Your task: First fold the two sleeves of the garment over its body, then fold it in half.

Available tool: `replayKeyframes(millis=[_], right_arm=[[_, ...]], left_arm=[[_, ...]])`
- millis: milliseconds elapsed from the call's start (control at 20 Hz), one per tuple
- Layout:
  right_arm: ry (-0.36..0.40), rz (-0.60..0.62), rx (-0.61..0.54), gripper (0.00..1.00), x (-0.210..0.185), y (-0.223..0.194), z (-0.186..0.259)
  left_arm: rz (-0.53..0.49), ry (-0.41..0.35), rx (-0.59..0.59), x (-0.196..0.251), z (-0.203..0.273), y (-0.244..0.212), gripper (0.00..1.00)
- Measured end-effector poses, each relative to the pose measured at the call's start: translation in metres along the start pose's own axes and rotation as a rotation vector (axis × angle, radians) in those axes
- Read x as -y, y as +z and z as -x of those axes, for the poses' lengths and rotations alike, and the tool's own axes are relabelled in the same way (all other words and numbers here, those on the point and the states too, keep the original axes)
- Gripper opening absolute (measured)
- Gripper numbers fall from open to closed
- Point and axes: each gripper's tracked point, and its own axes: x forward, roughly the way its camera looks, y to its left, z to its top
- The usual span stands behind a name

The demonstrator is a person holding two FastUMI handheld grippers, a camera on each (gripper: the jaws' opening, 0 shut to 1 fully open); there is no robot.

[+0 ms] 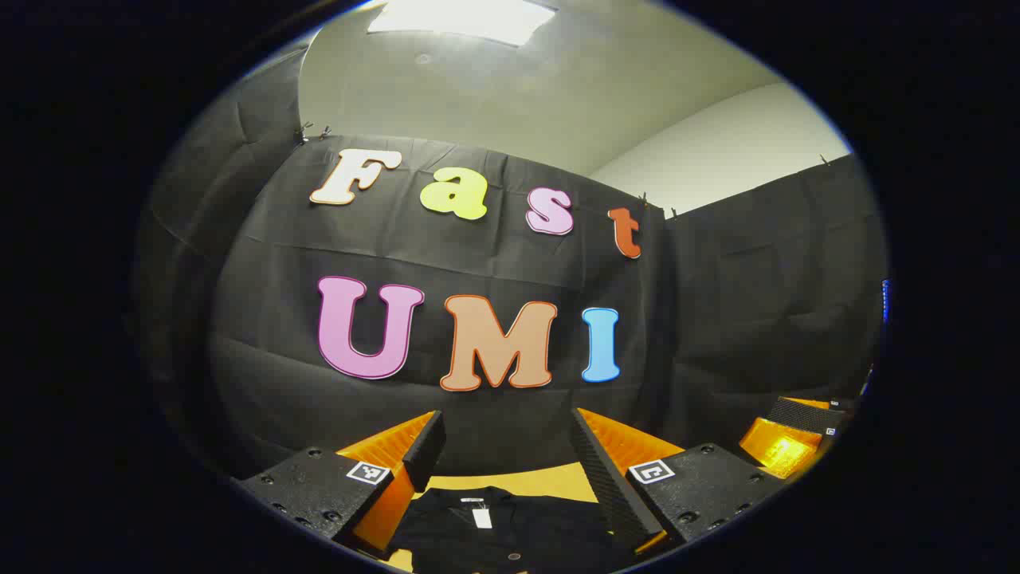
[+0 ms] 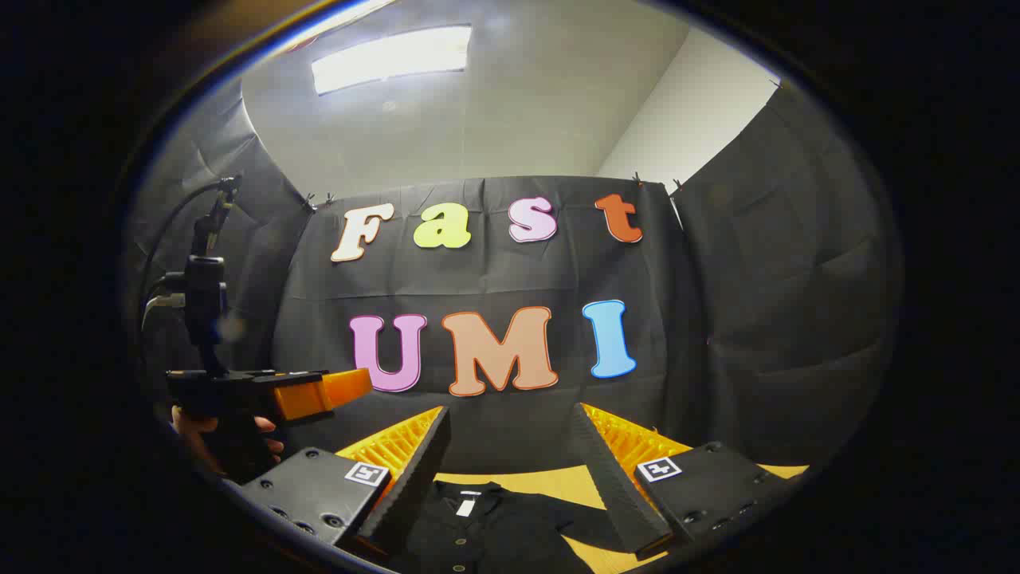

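A yellow surface (image 1: 510,481) carries the work, and only a narrow strip of it shows at the foot of each view, its far edge running along the base of a black cloth wall (image 1: 717,319) that closes the booth on the far side and wraps round both flanks; above the cloth rise a pale wall and a white ceiling with one bright light panel (image 2: 390,57). One dark garment (image 2: 494,522) lies flat on the surface, its collar and a small white neck label (image 2: 466,507) turned toward the far edge, so its long axis runs from that far edge back toward the cameras — a row of small buttons follows the same line down its front. One sleeve (image 2: 586,510) reaches out sideways across the yellow, not folded over the body; the other sleeve is hidden. There are two tongs. The left tongs (image 1: 508,446) hang above the collar with the two fingers spread wide apart and nothing between them; in the right gripper view they show from the side, held in a hand (image 2: 215,442) off to the left. The right tongs (image 2: 510,450) are likewise spread wide and bare above the garment's upper part.
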Motion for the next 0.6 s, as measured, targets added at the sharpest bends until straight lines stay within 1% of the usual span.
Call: replayKeyframes(millis=[50,150,200,250,300,350,400,450,500,600], right_arm=[[0.006,-0.006,0.001,0.97,-0.001,-0.001,-0.002],[0.015,-0.027,0.003,0.97,-0.002,0.000,-0.007],[0.024,-0.048,0.005,0.94,-0.004,0.002,-0.009],[0.032,-0.065,0.009,0.99,-0.004,0.004,-0.013],[0.036,-0.079,0.011,0.97,-0.005,0.005,-0.016],[0.039,-0.086,0.008,0.97,-0.003,0.006,-0.018],[0.049,-0.083,0.010,0.99,-0.002,0.006,-0.020],[0.056,-0.069,0.013,0.99,-0.001,0.008,-0.023],[0.065,-0.052,0.016,0.96,0.002,0.008,-0.026],[0.090,-0.017,0.009,0.97,0.006,0.011,-0.038]], left_arm=[[0.001,0.009,-0.005,-0.003,0.001,-0.001,0.92],[-0.003,0.027,-0.009,-0.010,0.003,-0.002,0.92],[-0.005,0.035,-0.013,-0.012,0.004,-0.002,0.92],[-0.008,0.043,-0.009,-0.013,0.004,-0.001,0.92],[-0.011,0.051,-0.006,-0.015,0.005,0.002,0.92],[-0.014,0.058,-0.006,-0.017,0.005,0.002,0.92],[-0.016,0.061,0.002,-0.017,0.006,0.003,0.92],[-0.015,0.071,0.005,-0.017,0.004,0.004,0.92],[-0.009,0.089,0.009,-0.021,0.005,0.004,0.92],[0.028,0.135,0.029,-0.028,0.002,0.010,0.92]])
